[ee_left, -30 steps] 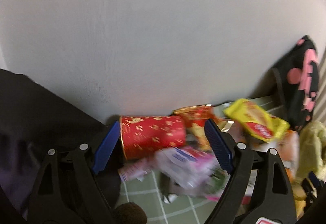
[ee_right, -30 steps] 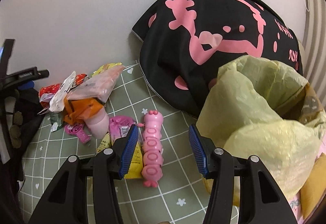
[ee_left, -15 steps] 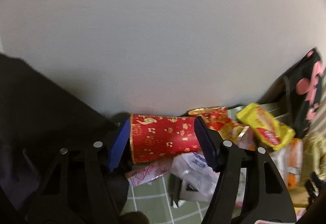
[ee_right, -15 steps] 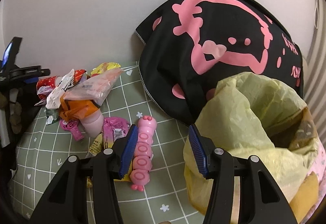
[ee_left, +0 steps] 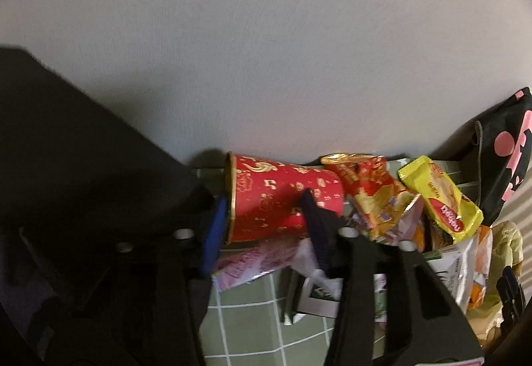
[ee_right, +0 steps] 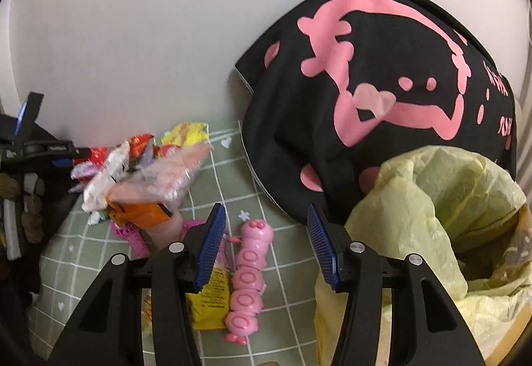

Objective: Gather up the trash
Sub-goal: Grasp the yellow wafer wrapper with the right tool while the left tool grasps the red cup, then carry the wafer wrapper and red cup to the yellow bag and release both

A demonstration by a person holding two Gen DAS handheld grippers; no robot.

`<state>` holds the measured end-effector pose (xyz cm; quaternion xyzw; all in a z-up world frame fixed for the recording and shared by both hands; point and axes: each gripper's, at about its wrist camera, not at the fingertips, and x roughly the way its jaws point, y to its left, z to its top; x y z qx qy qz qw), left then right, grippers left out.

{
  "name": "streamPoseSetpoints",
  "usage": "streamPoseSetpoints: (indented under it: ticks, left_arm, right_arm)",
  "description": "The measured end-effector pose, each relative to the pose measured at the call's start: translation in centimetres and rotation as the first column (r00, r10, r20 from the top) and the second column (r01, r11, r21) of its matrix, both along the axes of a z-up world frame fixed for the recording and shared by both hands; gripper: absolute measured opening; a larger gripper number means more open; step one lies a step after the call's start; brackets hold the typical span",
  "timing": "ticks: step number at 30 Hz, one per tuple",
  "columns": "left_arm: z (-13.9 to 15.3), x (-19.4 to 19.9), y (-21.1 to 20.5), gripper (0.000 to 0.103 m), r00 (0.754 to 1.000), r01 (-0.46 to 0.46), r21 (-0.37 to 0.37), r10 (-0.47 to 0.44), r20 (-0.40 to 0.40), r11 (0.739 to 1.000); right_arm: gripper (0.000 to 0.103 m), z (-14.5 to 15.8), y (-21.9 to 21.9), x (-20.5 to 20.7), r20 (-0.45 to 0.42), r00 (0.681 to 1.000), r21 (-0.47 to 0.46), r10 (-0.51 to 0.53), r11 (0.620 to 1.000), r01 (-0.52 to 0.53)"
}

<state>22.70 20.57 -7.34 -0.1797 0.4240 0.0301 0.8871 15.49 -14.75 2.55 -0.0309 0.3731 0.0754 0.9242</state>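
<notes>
Left wrist view. Over the last second my left gripper (ee_left: pixel 262 226) had advanced to the red cup (ee_left: pixel 282 196) and narrowed its jaws from a wide stance. At this moment the cup lay on its side against the wall (ee_left: pixel 266 50), its open rim toward the dark bag (ee_left: pixel 83 149). One blue pad (ee_left: pixel 214 233) sat just outside the rim; the other pad crossed the front of the cup body. The frame was blurred, and I could not tell whether the pads were pressing the cup. I judged the grasp nearly made but not confirmed. The red snack wrapper (ee_left: pixel 369 186) and the yellow packet (ee_left: pixel 442 199) lay just beyond the cup's closed end, on the side away from the dark bag. White and pink wrappers (ee_left: pixel 252 263) lay below the cup on the green checked mat (ee_left: pixel 249 316).

Right wrist view. My right gripper (ee_right: pixel 264 246) had shifted only slightly in the same interval. Its jaws stood wide and held nothing. The pink caterpillar toy (ee_right: pixel 249 276) lay on the mat below the gap between the jaws. The yellow trash bag (ee_right: pixel 432 216) stood open just beside the toy, against the black and pink cloth (ee_right: pixel 382 83). The wrapper pile (ee_right: pixel 146 183) lay on the far side of the toy from the trash bag, near the wall. I judged that the cup would have to be carried across this pile to reach the trash bag.
</notes>
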Motion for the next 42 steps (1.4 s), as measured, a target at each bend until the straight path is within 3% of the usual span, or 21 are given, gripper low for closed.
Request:
streamPoseSetpoints:
  ticks: [1,8,12,16,22,27,29,32,42]
  left_arm:
    - [0.5,-0.2,-0.3,0.026,1.000,0.004,0.018,-0.004,0.007,1.000]
    - [3.5,-2.3,-0.8,0.004,0.997,0.065,0.012,-0.066,0.049,0.998]
    - [4.9,-3.1,-0.7,0.004,0.992,0.097,-0.004,-0.096,0.085,0.995]
    - [5.9,-3.3,-1.6,0.004,0.986,0.126,0.004,-0.125,0.113,0.992]
    - [6.1,-2.9,-3.1,0.004,0.980,0.158,0.032,-0.161,0.115,0.987]
    - [6.7,-2.6,-4.1,0.004,0.974,0.173,0.072,-0.181,0.138,0.982]
    - [7.0,-2.6,-4.1,0.004,0.971,0.178,0.073,-0.187,0.145,0.981]
    - [7.3,-2.7,-4.0,0.004,0.969,0.185,0.064,-0.193,0.155,0.981]
    - [9.3,-2.7,-5.2,0.004,0.950,0.232,0.041,-0.236,0.204,0.972]
  right_arm:
    - [0.049,0.5,0.2,0.3,0.004,1.000,0.022,0.007,1.000,-0.007]
    - [0.049,1.6,3.0,3.2,-0.003,0.997,0.138,0.074,0.988,-0.073]
    - [0.049,2.3,5.4,6.3,0.010,0.991,0.075,0.132,0.988,-0.132]
    - [0.049,1.4,7.8,11.7,-0.090,0.965,0.056,0.248,0.968,-0.243]
    - [0.049,-3.1,8.5,14.7,-0.235,0.933,0.037,0.274,0.961,-0.274]
    - [0.037,-5.4,8.5,14.1,-0.306,0.904,0.035,0.298,0.952,-0.303]
    - [0.028,-5.4,8.7,13.6,-0.312,0.898,0.028,0.311,0.947,-0.319]
    - [0.022,-4.3,8.6,12.8,-0.284,0.905,0.011,0.316,0.945,-0.327]
    - [0.021,2.7,5.0,10.1,-0.181,0.951,0.032,0.250,0.968,-0.248]
